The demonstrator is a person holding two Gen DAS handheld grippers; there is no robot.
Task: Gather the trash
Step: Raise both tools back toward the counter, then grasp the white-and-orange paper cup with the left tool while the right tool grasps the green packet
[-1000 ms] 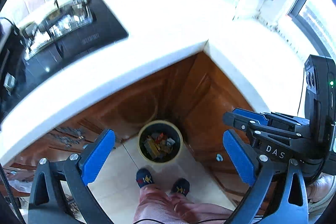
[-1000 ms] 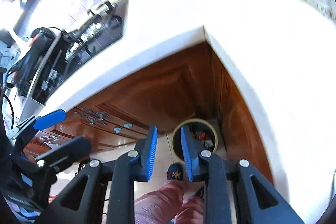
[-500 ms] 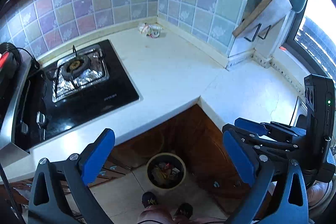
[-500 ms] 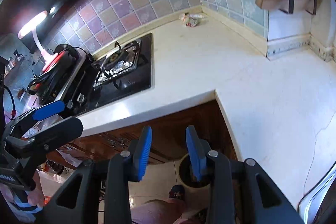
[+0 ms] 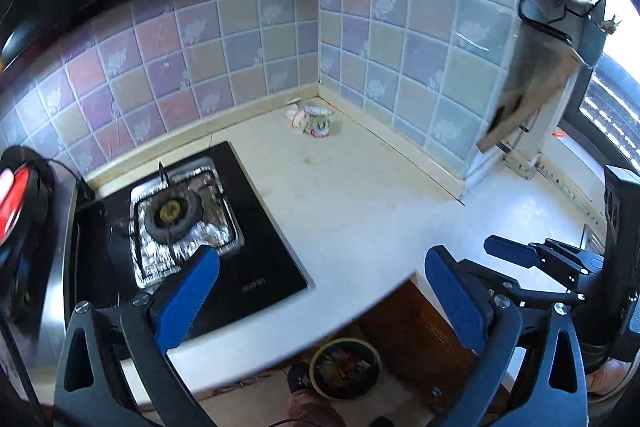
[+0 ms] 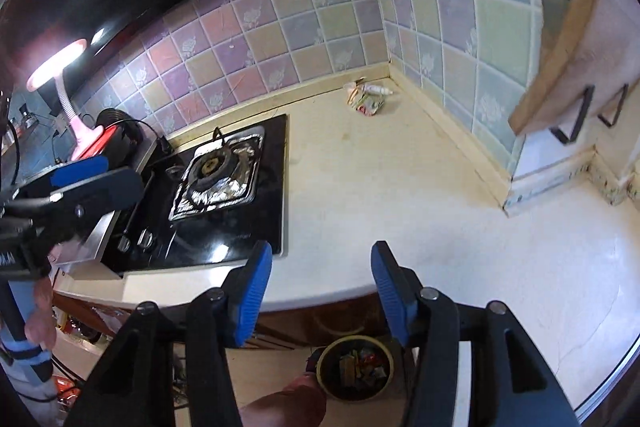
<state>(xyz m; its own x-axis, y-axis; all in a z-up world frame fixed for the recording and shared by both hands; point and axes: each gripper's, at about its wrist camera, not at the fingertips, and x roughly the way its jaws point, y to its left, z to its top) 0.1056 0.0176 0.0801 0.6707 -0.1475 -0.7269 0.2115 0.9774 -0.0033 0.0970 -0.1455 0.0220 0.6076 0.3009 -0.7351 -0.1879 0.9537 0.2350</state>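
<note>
Both views now look down on the tabletop (image 5: 360, 211), no longer the bin (image 5: 346, 373), now at bottom centre. Left tongs (image 5: 320, 301) gape empty; right tongs (image 6: 322, 297) have just widened, empty. Trash (image 5: 310, 119) lies in the far corner, upper centre.

Left gripper (image 5: 320, 291) hangs wide open with nothing in it over the cream L-shaped countertop (image 5: 360, 203). Crumpled wrappers (image 5: 310, 117) sit back in the tiled corner, and the round yellow-rimmed trash bin (image 5: 346, 369) sits on the floor below.
</note>
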